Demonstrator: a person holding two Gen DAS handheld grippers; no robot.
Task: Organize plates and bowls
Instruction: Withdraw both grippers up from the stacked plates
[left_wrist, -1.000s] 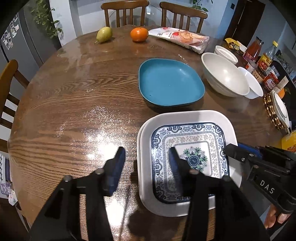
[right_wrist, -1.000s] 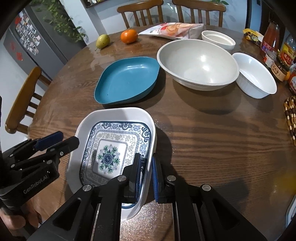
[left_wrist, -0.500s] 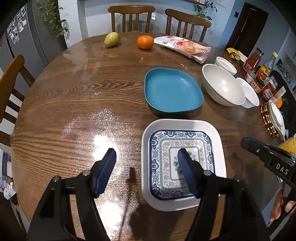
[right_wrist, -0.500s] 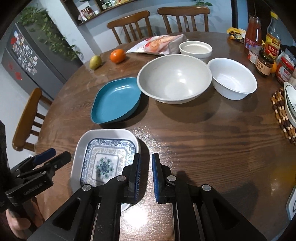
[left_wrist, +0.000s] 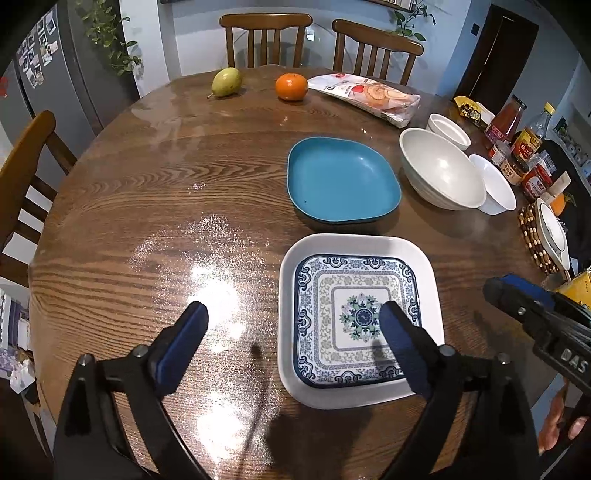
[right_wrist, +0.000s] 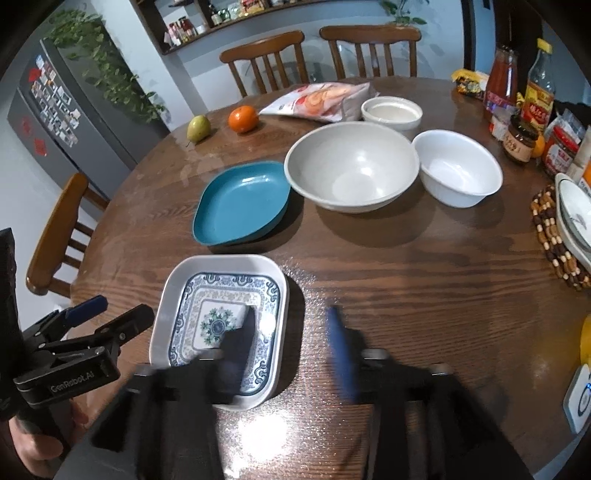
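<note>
Round glossy wooden table (left_wrist: 129, 206) with dishes and food on its surface.

Near edge: square white plate (left_wrist: 291, 258), a blue-patterned square plate (left_wrist: 354, 317) nested in it. Just beyond: teal rounded-square plate (left_wrist: 341, 181). Right of that: large grey-white bowl (left_wrist: 439, 173), touching a smaller white bowl (left_wrist: 496, 188), with a small white dish (left_wrist: 448, 127) behind. Far side: green pear (left_wrist: 226, 82), orange (left_wrist: 291, 86), plastic food packet (left_wrist: 369, 96). Far right: bottles and jars (right_wrist: 524, 107) and a beaded trivet (right_wrist: 554, 240) carrying a plate.

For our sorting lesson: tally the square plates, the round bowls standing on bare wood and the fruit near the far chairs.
Square plates: 3 (teal plate, white plate, patterned plate)
Round bowls: 3 (large bowl, medium bowl, small bowl)
Fruit: 2 (pear, orange)
Total: 8
</note>
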